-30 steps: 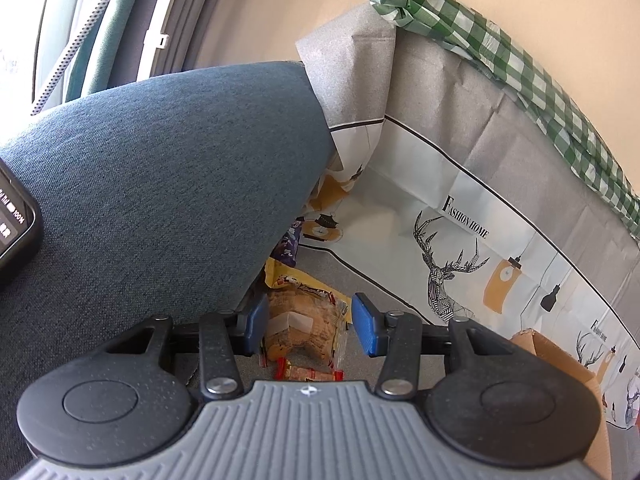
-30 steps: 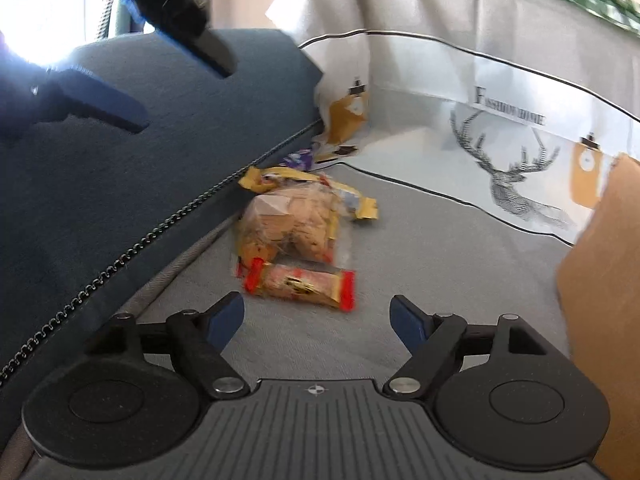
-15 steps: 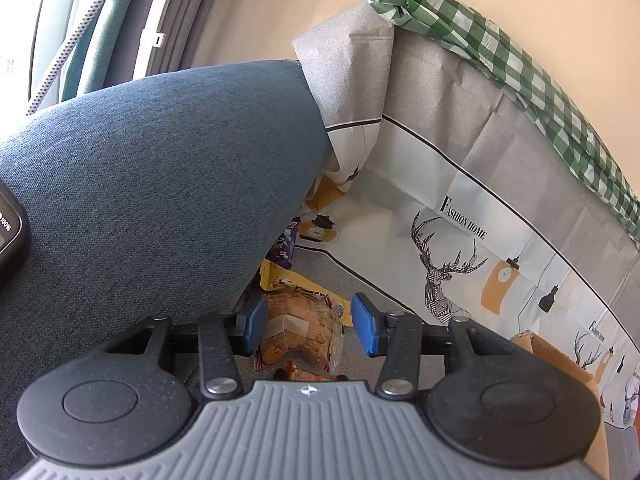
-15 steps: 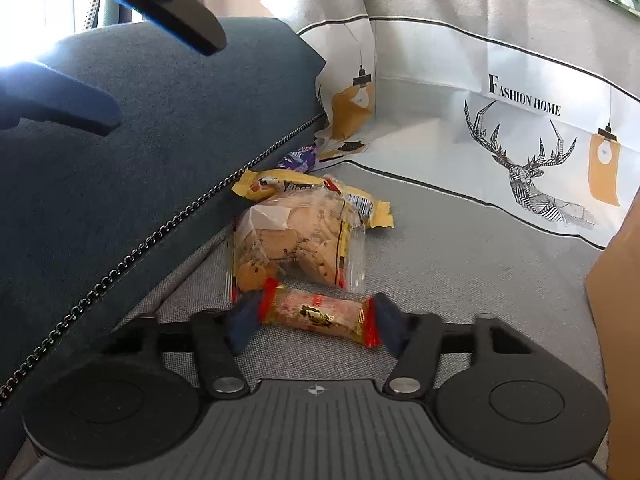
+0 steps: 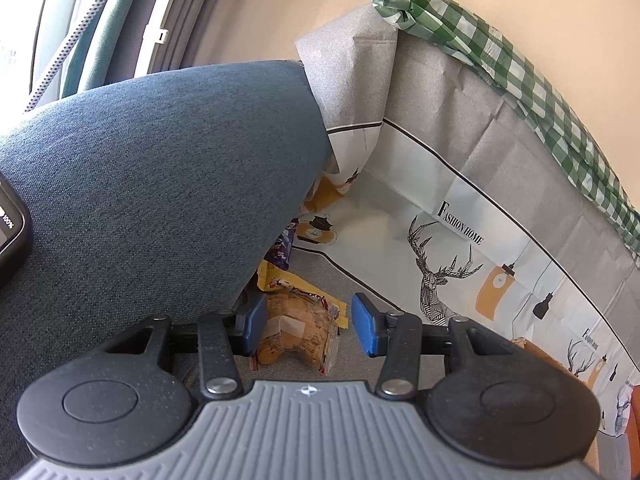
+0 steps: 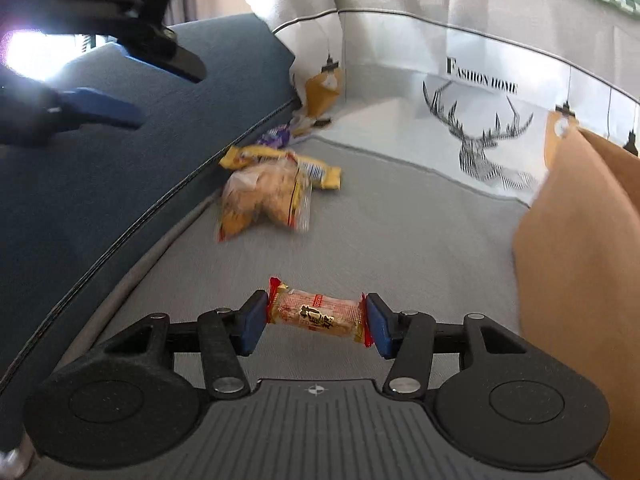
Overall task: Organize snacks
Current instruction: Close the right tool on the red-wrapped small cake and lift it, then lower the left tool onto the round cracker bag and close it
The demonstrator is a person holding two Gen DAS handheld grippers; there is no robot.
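My right gripper (image 6: pixel 316 326) is shut on a small red-ended snack bar (image 6: pixel 318 315), held by its two ends above the grey sofa seat (image 6: pixel 400 240). A clear bag of cookies (image 6: pixel 266 196) lies further back against the blue cushion (image 6: pixel 120 184), with a yellow wrapper (image 6: pixel 320 170) and a purple wrapper (image 6: pixel 274 136) behind it. My left gripper (image 5: pixel 306 330) is open and empty, high above the cookie bag (image 5: pixel 296 332); it also shows at the top left of the right wrist view (image 6: pixel 120 84).
A brown cardboard box (image 6: pixel 580 280) stands on the right of the seat. A printed deer cover (image 5: pixel 460 248) drapes the sofa back, with a green checked cloth (image 5: pixel 500 64) on top. A black device (image 5: pixel 10 232) lies on the cushion at left.
My right gripper moved in on the snack bar, closed on its ends, and lifted it back away from the cookie bag. My left gripper barely moved.
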